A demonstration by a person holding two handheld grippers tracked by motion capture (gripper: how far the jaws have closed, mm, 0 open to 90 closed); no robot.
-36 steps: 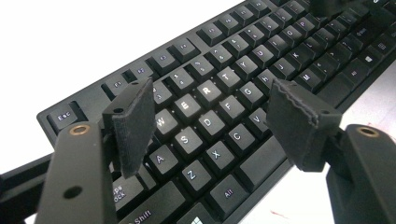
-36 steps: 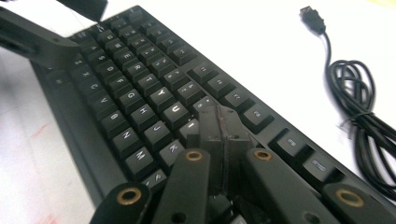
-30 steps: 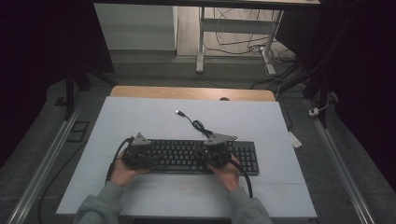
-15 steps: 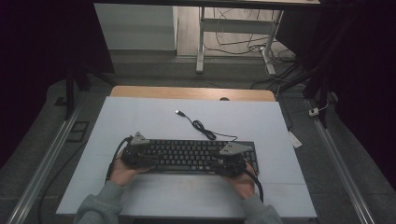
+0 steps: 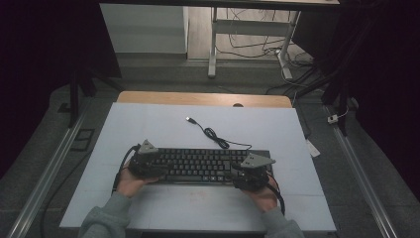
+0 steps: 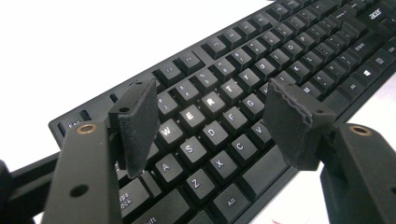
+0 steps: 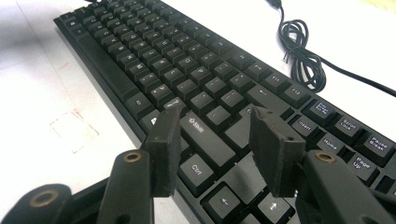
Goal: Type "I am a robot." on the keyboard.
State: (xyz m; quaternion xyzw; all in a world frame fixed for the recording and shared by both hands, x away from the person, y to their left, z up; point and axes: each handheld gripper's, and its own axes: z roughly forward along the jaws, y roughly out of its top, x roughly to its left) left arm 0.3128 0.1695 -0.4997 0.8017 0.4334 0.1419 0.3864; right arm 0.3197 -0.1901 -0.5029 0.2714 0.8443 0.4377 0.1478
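My left gripper (image 5: pixel 144 163) and right gripper (image 5: pixel 251 174) hover over opposite ends of the keyboard (image 5: pixel 208 163), jaws spread wide, nothing held. Risk: pads could mash keys or skid off the edge, shoving the board askew w/ its cable (image 5: pixel 214 134) dragging. Keyboard: black, full-size, white legends, lying flat at the desk (image 5: pixel 148 124) near edge, approx. centre.

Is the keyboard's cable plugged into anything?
No, the keyboard's cable lies loose on the table, its plug free.
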